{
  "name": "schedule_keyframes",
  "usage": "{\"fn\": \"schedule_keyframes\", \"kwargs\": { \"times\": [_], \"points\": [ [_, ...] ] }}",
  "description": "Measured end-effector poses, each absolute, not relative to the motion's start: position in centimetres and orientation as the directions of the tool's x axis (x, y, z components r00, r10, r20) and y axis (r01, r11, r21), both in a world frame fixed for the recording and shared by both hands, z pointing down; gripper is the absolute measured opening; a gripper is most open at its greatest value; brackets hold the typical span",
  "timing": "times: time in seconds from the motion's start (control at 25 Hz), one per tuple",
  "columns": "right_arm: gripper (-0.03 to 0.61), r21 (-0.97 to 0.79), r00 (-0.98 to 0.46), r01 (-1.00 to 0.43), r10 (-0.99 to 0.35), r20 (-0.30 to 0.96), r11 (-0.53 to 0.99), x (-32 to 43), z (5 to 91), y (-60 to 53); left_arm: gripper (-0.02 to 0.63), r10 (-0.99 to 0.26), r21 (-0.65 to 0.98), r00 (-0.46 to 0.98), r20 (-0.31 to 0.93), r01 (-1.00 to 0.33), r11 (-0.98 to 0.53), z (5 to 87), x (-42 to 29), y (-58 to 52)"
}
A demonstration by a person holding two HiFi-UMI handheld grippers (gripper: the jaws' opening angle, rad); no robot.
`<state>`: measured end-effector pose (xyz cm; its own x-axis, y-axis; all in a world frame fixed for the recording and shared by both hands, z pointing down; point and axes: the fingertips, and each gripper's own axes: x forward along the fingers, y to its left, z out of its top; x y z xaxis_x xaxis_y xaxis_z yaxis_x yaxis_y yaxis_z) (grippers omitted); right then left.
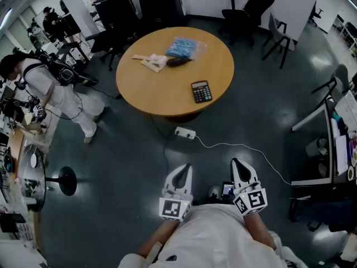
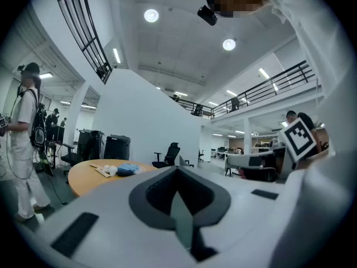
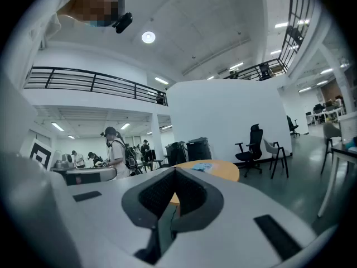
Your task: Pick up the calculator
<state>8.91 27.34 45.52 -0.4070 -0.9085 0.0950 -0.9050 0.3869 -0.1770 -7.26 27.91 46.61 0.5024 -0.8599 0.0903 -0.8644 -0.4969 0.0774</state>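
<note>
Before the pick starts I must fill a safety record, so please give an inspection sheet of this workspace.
Surface: round wooden table on a dark floor.
Job's things: calculator lies flat near the table's near edge, untouched.
Clutter: blue bag, pale flat pieces and a dark object at the far side.
Grippers: left gripper and right gripper both shut, empty, short of the table.
Cables: power strip on the floor, white cable running right.
Surroundings: standing person at left, office chairs beyond the table.
</note>
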Motion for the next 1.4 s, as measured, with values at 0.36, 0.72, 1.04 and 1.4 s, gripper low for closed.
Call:
{"fn": "schedule_keyframes", "kwargs": {
  "times": [0.36,0.72,1.04,1.4],
  "points": [
    [0.014,-0.173,-0.414,-0.903,-0.905,0.098,0.394,9.1,45.5,26.9,0.006,-0.860,0.081,0.503,0.082,-0.864,-0.498,46.3,-6.9,27.6],
    [0.014,-0.181,-0.426,-0.895,-0.902,0.072,0.408,9.8,45.5,26.7,0.006,-0.856,0.076,0.506,0.109,-0.862,-0.501,47.5,-6.0,27.2],
    [0.014,-0.195,-0.470,-0.874,-0.875,0.111,0.445,12.4,47.3,24.9,0.006,-0.862,0.089,0.485,0.148,-0.874,-0.477,48.8,-4.2,25.1],
    [0.014,-0.194,-0.527,-0.842,-0.844,0.098,0.503,14.6,47.1,19.9,0.006,-0.877,0.090,0.451,0.167,-0.892,-0.442,49.4,-2.7,20.4]
  ]
}}
